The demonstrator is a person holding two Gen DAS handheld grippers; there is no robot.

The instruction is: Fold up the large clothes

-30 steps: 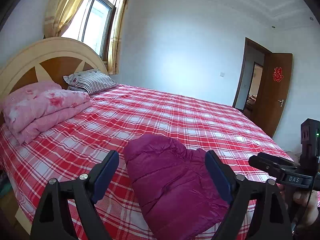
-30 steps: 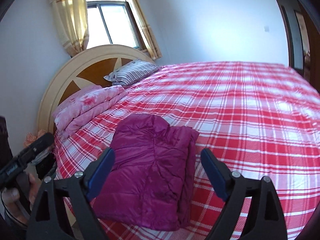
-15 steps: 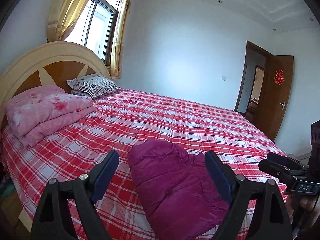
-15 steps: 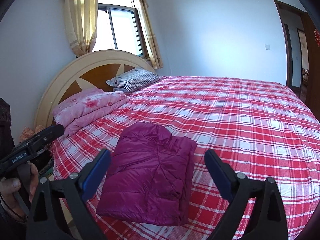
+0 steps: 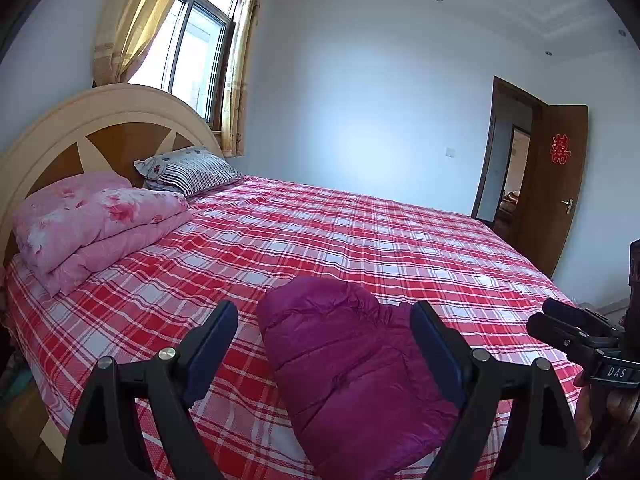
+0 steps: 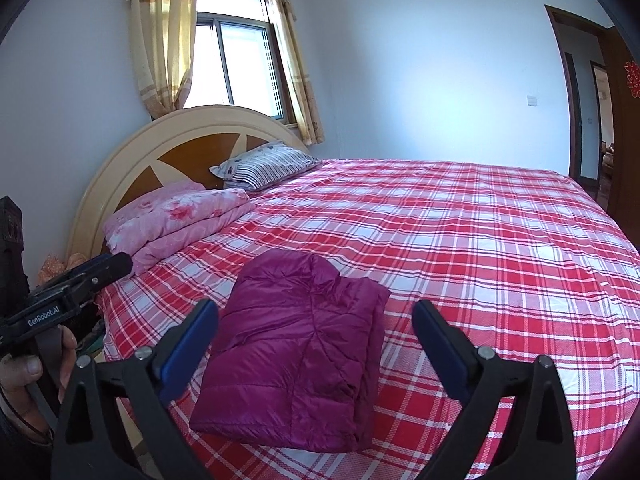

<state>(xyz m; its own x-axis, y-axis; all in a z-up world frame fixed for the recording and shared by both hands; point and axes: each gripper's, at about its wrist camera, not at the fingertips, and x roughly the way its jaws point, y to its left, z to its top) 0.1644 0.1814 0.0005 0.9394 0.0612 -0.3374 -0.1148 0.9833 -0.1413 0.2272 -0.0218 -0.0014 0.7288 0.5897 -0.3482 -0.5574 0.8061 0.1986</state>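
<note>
Big picture first: the bed [image 6: 500,264] takes up basically the whole view, red plaid sheet pulled fairly flat, and most of it is bare. Tons of open room toward the far side and the foot end by the door [image 5: 558,184], so if I need to swing or drag anything, that's the direction to go.

The head end is busier. There's a folded pink quilt [image 5: 96,220] and a striped pillow [image 5: 188,170] stacked up against the headboard [image 6: 192,140], both well apart from where I'm working, so no real clash there.

Now the actual job: the purple puffer jacket [image 6: 300,344] sits near the edge of the mattress closest to me, already folded into a compact rectangle with its layers stacked along one side. To me that reads as the fold being pretty much done. Maybe a little squaring up or pressing down is left, since it's puffy and could spring open, but that's a guess.

One thing to watch: it's close to the near bed edge, so a nudge my way might slide it off.

Left gripper [image 5: 324,344] has its fingers spread wide, nothing between them, hovering short of the jacket. Right gripper [image 6: 316,336] is opening its jaws, also holding nothing, clear of the fabric.
</note>
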